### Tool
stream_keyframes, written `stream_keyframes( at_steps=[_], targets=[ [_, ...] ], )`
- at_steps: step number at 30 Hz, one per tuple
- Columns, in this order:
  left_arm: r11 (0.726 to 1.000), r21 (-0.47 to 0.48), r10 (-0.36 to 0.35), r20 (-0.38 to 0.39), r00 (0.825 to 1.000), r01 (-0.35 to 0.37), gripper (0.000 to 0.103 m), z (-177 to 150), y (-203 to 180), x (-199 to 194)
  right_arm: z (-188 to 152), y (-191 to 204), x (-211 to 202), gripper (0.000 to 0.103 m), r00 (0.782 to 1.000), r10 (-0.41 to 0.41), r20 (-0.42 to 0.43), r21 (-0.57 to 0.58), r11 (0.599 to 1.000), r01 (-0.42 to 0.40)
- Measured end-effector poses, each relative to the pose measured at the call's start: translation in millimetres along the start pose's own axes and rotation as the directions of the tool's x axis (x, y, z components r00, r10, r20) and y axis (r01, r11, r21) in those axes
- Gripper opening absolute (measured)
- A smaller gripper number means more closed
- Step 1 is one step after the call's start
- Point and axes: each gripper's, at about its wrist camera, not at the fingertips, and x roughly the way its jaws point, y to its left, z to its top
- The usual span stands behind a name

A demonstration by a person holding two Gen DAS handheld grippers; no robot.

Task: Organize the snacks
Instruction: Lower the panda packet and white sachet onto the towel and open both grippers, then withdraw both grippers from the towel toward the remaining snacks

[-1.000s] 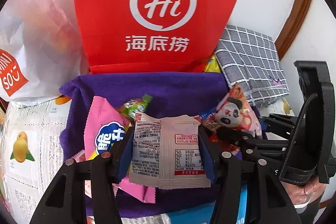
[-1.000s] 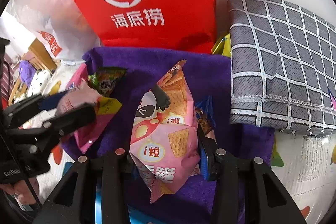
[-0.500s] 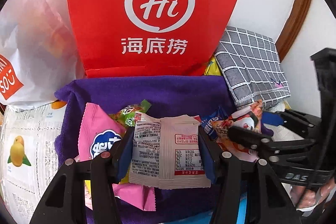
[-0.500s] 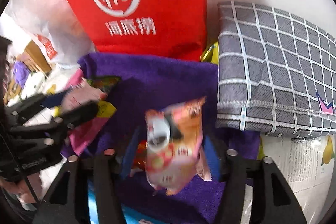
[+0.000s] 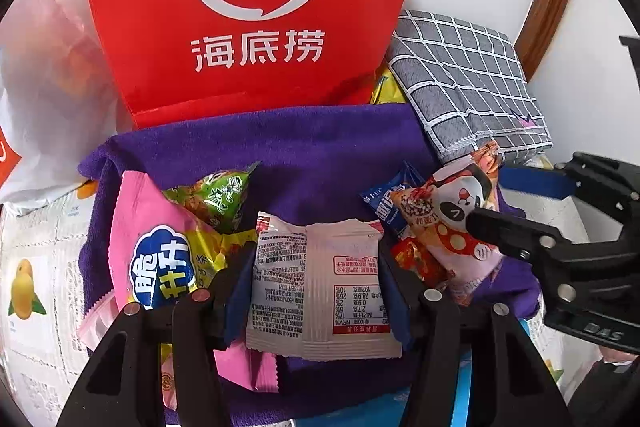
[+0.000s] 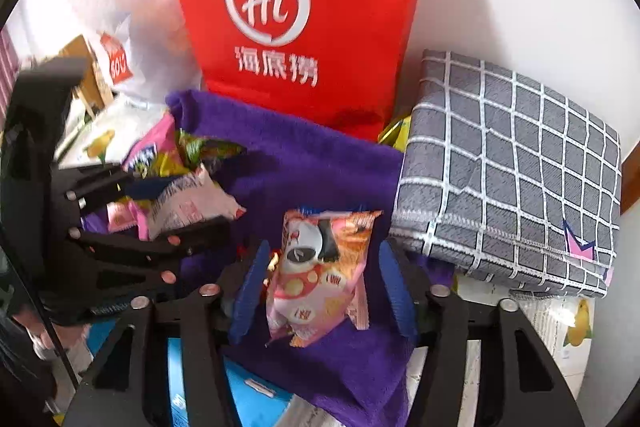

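The left gripper pinches a white snack packet low in the frame's centre. The right gripper is closing around a pink panda packet, pads not clearly touching. Both hang over a purple towel below a red bag.

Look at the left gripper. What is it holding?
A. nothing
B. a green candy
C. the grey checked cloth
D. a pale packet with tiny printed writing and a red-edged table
D: the left gripper has its blue pads pressed on both sides of the pale packet, printed back facing the camera.
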Motion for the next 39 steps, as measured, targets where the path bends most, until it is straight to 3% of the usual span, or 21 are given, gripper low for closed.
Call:
stream_keyframes(
  at_steps=[6, 10, 16, 27, 39],
  targets=[
    [0.999, -0.034, -0.024, -0.022, 0.999, 0.023, 0.056, -1, 5, 1, 0, -4, 2, 0.044, 1.000, 0.004, -0.013, 0.012, 1.000, -0.003],
    [0.996, -0.062, -0.073, -0.044, 0.996, 0.071, 0.065, -3, 3, -2, 0, -11, -2, 0.044, 1.000, 0.022, -0.006, 0.043, 0.999, -0.021],
    [0.997, -0.064, -0.049, -0.045, 0.998, 0.046, 0.066, -5, -1, -9, 0, -14, -9, 0.044, 1.000, 0.017, 0.008, 0.051, 0.999, -0.018],
    [0.997, -0.049, -0.053, -0.010, 0.999, 0.052, 0.066, -13, -11, -50, -2, -14, 1, 0.044, 0.999, 0.008, -0.044, 0.051, 0.999, -0.005],
    [0.997, -0.069, -0.032, 0.028, 0.999, 0.034, 0.066, -42, -4, -101, 5, -14, -59, 0.045, 0.994, 0.021, 0.111, 0.122, 0.992, -0.035]
  ],
)
